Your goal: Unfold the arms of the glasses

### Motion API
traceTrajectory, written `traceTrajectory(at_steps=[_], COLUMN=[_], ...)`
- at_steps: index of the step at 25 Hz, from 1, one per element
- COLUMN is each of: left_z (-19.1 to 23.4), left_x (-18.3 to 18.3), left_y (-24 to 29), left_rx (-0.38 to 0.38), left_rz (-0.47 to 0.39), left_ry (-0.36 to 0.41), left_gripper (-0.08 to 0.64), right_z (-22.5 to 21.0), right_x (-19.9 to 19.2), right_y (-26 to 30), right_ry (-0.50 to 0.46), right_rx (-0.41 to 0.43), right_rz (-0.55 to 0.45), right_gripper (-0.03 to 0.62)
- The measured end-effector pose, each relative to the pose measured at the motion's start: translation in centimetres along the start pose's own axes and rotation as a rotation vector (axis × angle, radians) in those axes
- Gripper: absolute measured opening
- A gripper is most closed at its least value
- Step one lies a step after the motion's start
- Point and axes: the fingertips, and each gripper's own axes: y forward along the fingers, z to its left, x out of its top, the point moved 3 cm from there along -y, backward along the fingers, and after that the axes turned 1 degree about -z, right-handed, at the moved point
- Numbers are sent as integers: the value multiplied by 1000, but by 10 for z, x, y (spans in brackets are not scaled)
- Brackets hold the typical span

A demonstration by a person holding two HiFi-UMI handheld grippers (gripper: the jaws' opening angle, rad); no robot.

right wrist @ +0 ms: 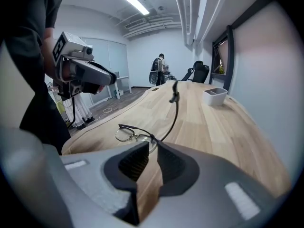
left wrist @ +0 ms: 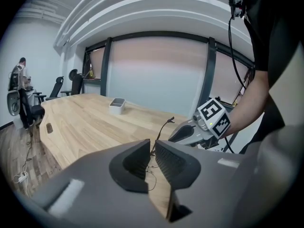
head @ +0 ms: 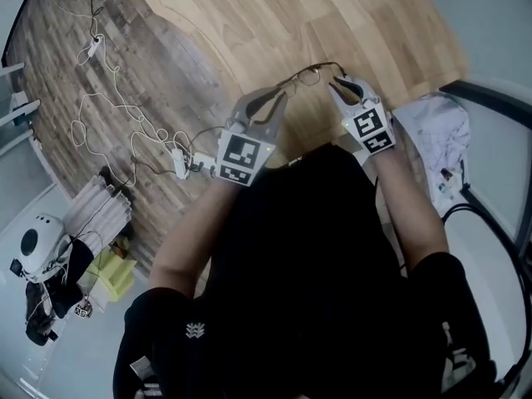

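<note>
Thin dark wire-rimmed glasses [head: 312, 71] are held just above the pale wooden table [head: 274, 15], between my two grippers. In the right gripper view the front of the glasses [right wrist: 133, 133] lies crosswise ahead of the jaws. One arm [right wrist: 175, 103] stands swung out and upward. My right gripper [right wrist: 153, 148] is shut on the frame's end near that arm's hinge. My left gripper [head: 281, 96] is at the other end with its jaws closed to a slit. Nothing shows between the left gripper [left wrist: 152, 148] jaws. Past them the arm [left wrist: 164, 127] curves up beside the right gripper [left wrist: 173, 137].
A small white box [left wrist: 117, 105] stands farther along the table. Its curved edge [head: 208, 48] runs close on the left, over a wood-pattern floor with loose cables [head: 125, 115]. Office chairs [left wrist: 57, 87] and a standing person [right wrist: 159, 70] are at the far end. White cloth [head: 432, 131] lies on the right.
</note>
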Motion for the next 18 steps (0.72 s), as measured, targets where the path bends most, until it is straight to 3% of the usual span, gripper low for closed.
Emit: traceTrajectory(at_steps=[7, 11, 18], left_z=[-1, 9, 15], left_x=[-21, -39, -69], left_y=[35, 58, 77], left_rx=[-104, -156, -198], left_rz=[57, 107, 192], left_ry=[48, 74, 93], left_gripper=[41, 41, 44], right_z=[21, 24, 43], right_x=[15, 13, 3], right_y=[-22, -20, -22], right_ry=[100, 170, 137], right_rx=[-84, -128, -139], right_rz=[-107, -113, -63], right_gripper=[46, 46, 46])
